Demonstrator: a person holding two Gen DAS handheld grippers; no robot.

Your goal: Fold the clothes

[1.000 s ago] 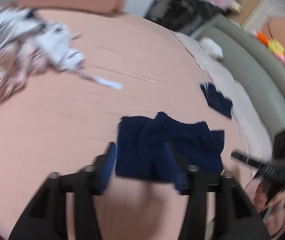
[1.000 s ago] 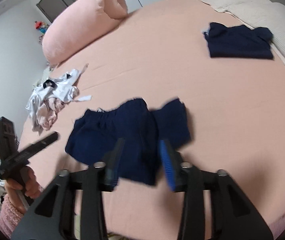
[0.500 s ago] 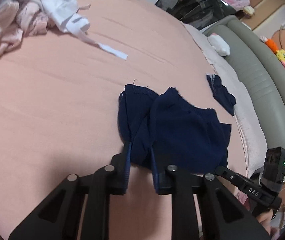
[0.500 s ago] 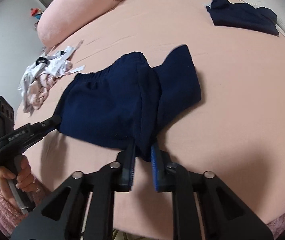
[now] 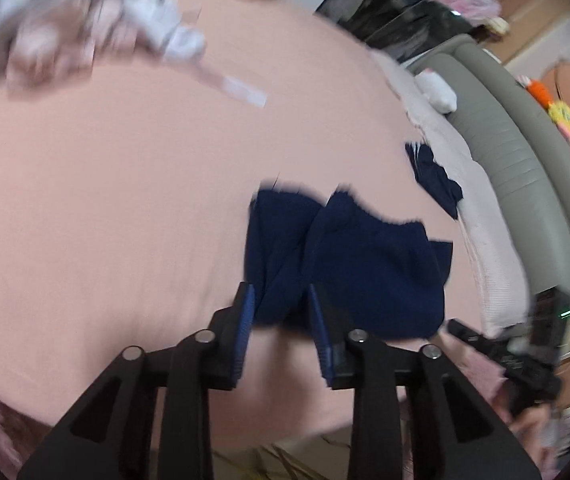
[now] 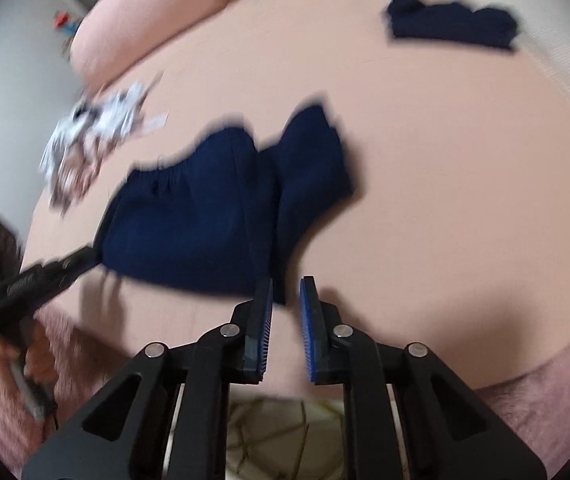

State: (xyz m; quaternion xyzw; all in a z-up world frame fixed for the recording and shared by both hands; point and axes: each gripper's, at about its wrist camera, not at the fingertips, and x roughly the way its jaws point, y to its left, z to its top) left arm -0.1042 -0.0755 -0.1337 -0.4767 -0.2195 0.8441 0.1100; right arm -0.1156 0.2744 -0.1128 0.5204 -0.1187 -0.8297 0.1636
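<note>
Both tongs gripped the near hem of the shorts half a second ago; both are letting go now.

- Left gripper: jaws opening, middling gap. A hem fold still sits between the pads, but they do not press on it.
- Right gripper: jaws opening, gap narrow. A hem corner lies just beside the inner finger, not pinched.
- Both frames are motion-blurred.

Judgement: the pull or lay-down step is finished and the shorts rest on their own. A fresh grip is needed before any fold.

Shorts sit on the bed, close to its near edge. They are spread but not flat, with one leg lapped over the middle.

Orientation, from the right view: the gathered waistband faces up the bed, the hems face the near edge. The long axis runs roughly along that edge. Blur makes this approximate.

Also on the bed: a light pile farther up, and a dark garment at the far side.
</note>
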